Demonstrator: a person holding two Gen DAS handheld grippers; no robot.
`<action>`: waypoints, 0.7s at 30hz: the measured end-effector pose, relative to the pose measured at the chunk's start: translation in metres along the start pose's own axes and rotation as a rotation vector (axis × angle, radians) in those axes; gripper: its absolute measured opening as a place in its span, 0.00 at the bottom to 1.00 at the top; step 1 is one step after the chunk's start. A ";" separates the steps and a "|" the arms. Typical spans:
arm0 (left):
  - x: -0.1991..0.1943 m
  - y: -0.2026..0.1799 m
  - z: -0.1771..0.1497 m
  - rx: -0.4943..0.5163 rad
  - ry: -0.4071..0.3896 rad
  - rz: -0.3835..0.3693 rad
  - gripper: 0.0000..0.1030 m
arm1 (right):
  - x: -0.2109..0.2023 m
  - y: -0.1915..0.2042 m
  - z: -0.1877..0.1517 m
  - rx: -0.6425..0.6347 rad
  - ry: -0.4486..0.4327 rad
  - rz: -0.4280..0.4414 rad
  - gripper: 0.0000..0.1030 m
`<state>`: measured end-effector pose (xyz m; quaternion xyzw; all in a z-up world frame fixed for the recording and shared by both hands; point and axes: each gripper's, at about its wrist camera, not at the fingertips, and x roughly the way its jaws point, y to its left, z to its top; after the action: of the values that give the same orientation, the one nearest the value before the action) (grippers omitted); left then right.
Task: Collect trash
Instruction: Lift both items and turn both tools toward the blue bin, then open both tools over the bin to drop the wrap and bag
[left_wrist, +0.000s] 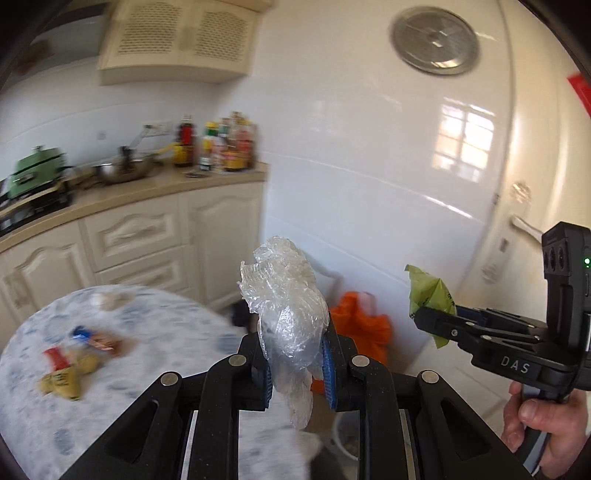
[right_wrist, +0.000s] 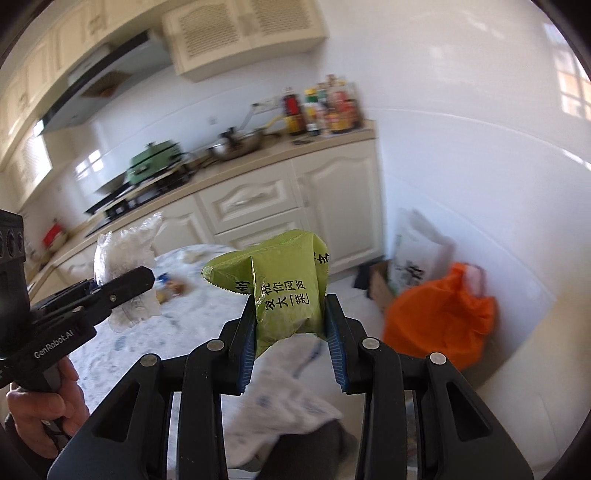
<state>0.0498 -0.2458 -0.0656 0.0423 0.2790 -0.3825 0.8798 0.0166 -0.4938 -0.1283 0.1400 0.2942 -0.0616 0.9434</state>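
Observation:
My left gripper (left_wrist: 297, 365) is shut on a crumpled clear plastic wrap (left_wrist: 288, 306) and holds it above the edge of the round table (left_wrist: 147, 332). It also shows in the right wrist view (right_wrist: 122, 288) with the wrap (right_wrist: 122, 251). My right gripper (right_wrist: 291, 332) is shut on a green snack wrapper (right_wrist: 284, 288) with black print. It shows at the right of the left wrist view (left_wrist: 432, 317), with the wrapper (left_wrist: 428, 291). More wrappers (left_wrist: 74, 362) lie on the table. An orange trash bag (left_wrist: 362, 332) sits on the floor by the wall (right_wrist: 443, 317).
A white bucket (left_wrist: 347, 435) stands on the floor below my left gripper. Cream kitchen cabinets (left_wrist: 129, 236) with a counter hold a wok, bottles (left_wrist: 218, 147) and a green pot (left_wrist: 33, 173). A white door (left_wrist: 535, 166) is at the right. Boxes and a white bag (right_wrist: 410, 258) lie beside the orange bag.

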 end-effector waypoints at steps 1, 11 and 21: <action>0.009 -0.008 0.002 0.011 0.014 -0.020 0.17 | -0.005 -0.013 -0.003 0.017 0.000 -0.024 0.33; 0.126 -0.096 -0.015 0.103 0.219 -0.208 0.17 | -0.009 -0.148 -0.060 0.218 0.112 -0.253 0.33; 0.245 -0.159 -0.040 0.193 0.435 -0.285 0.17 | 0.034 -0.229 -0.118 0.380 0.252 -0.293 0.33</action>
<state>0.0561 -0.5055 -0.2053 0.1672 0.4266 -0.5094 0.7284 -0.0642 -0.6779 -0.2926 0.2772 0.4096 -0.2335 0.8372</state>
